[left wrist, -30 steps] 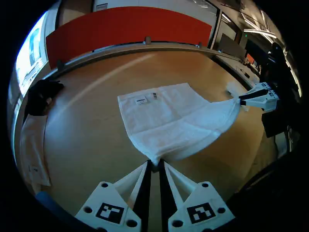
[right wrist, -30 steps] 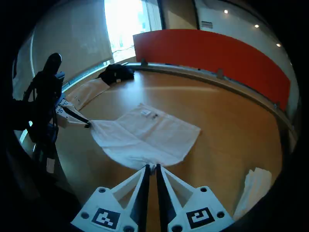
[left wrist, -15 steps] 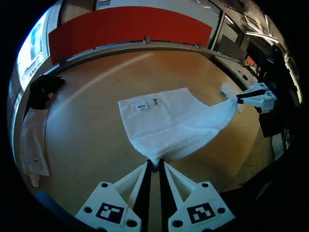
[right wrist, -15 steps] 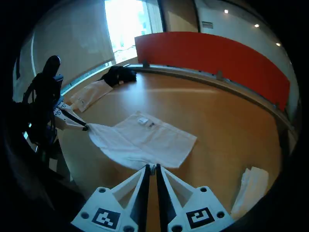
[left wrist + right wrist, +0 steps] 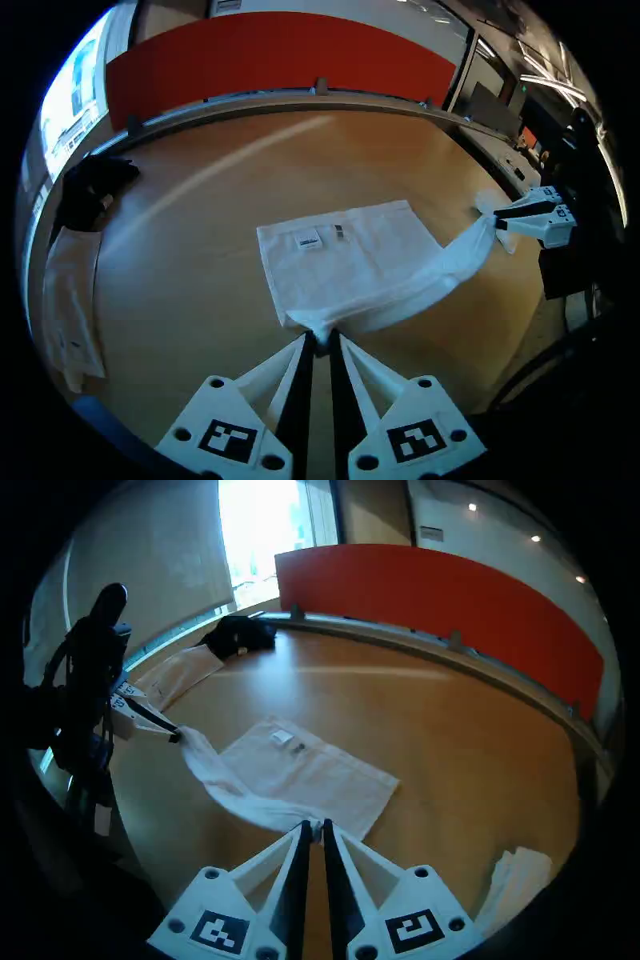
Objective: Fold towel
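One white towel [image 5: 360, 264] is lying on the wooden table [image 5: 184, 256], sitting at the centre of the left gripper view. Its far part is resting flat and its near edge is lifting off the surface. Two grippers are holding it.

The left gripper [image 5: 320, 342] is pointing up from the bottom centre of its own view, its two fingers pressing together on one near corner of the towel. The right gripper [image 5: 498, 220] is showing at the right edge of that view, its tips pinching the other near corner. The cloth between the two corners is hanging in one sagging band above the table.

In the right gripper view the right gripper [image 5: 314, 829] is pointing up from the bottom centre, its fingers clamping the corner of the towel [image 5: 312, 772] nearest the camera. The left gripper [image 5: 175, 738] is gripping the opposite corner at the middle left.

Two small tags [image 5: 308, 239] are sitting side by side near the towel's far edge, one white and one darker. Their writing is too small to read. Two square black-and-white markers [image 5: 230, 440] are riding on each gripper in its own view, carrying patterns and not letters.

One red panel [image 5: 272, 60] is standing along the table's far edge at the top. One dark bundle [image 5: 92, 188] is lying at the upper left, with one pale cloth [image 5: 68, 304] just below it along the left edge. One white pile [image 5: 516, 880] of cloth is lying at the lower right of the right gripper view.
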The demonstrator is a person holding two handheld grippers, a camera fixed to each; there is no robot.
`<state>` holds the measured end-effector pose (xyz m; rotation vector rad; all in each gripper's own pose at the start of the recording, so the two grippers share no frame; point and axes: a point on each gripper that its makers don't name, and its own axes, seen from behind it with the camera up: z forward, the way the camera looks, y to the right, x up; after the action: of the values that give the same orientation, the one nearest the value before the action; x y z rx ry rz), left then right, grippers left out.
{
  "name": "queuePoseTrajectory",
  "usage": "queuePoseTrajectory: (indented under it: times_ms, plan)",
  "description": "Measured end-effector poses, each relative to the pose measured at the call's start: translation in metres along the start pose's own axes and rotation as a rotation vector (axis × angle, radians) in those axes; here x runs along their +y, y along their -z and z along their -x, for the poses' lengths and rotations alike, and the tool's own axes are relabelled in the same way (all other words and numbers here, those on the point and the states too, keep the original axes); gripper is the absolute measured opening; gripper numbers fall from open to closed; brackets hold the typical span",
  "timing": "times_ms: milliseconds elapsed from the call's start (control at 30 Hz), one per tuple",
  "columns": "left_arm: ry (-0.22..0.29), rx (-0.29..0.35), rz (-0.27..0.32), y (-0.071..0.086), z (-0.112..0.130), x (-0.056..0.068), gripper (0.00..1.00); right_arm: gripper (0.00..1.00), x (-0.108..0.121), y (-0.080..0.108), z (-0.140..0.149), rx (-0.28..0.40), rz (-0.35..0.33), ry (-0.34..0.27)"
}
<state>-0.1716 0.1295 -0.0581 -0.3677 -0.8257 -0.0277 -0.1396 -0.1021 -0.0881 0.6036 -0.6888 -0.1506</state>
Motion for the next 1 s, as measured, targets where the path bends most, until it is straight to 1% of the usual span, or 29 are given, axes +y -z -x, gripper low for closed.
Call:
queuePoseTrajectory:
  times_ms: [267, 467, 600, 700, 867, 1000]
  plan:
    - [0.0, -0.007, -0.009, -0.028, -0.027, -0.015, 0.14, 0.12, 0.03, -0.029, -0.008, -0.014, 0.029, 0.001]
    - [0.008, -0.035, -0.005, -0.054, -0.038, -0.026, 0.14, 0.12, 0.049, -0.052, -0.011, -0.028, 0.052, -0.026]
    - [0.0, -0.06, -0.007, -0.072, -0.038, -0.032, 0.14, 0.12, 0.056, -0.065, -0.006, -0.046, 0.061, -0.043]
    - [-0.008, -0.071, -0.007, -0.083, -0.035, -0.036, 0.14, 0.12, 0.058, -0.073, 0.0, -0.058, 0.066, -0.051]
    - [-0.008, -0.081, -0.007, -0.096, -0.03, -0.041, 0.15, 0.12, 0.061, -0.083, 0.006, -0.067, 0.075, -0.067]
    - [-0.001, -0.071, -0.011, -0.106, -0.029, -0.044, 0.16, 0.12, 0.064, -0.091, 0.008, -0.065, 0.088, -0.084]
